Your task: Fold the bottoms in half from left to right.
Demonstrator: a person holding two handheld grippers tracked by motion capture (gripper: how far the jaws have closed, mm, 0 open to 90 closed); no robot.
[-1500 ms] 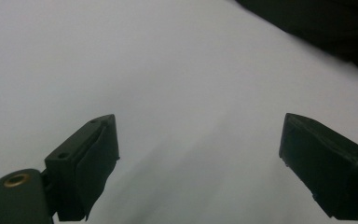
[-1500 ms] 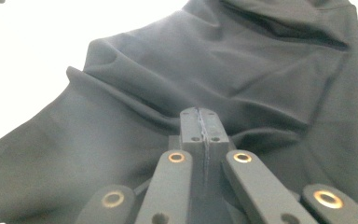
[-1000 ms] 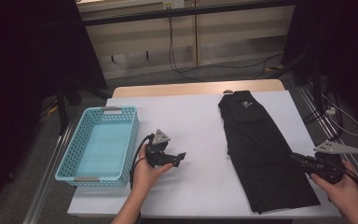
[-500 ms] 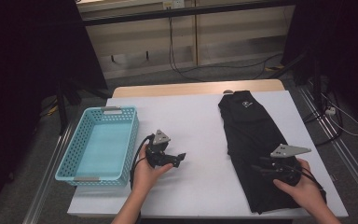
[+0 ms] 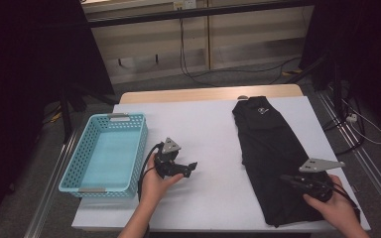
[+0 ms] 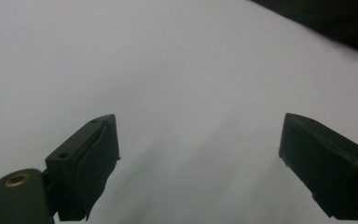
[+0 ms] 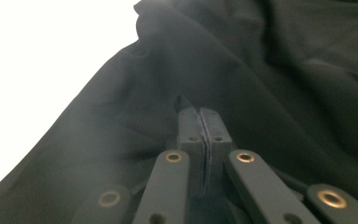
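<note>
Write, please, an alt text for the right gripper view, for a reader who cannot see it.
The right gripper has its two black jaws pressed together over a black garment that lies in soft folds. A strip of white table shows at the upper left.

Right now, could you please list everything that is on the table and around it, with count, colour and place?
garment: one, black, spread lengthwise on the right half of the table.
basket: one, light blue, perforated walls, at the left edge, nothing inside.
table: one, white cover, wooden strip at the far edge.
cables: several, dark, on the floor behind.
left hand-held gripper: one, black, near the middle, jaws wide apart over bare cover.
right hand-held gripper: one, black, jaws closed over the garment's near end.
</note>
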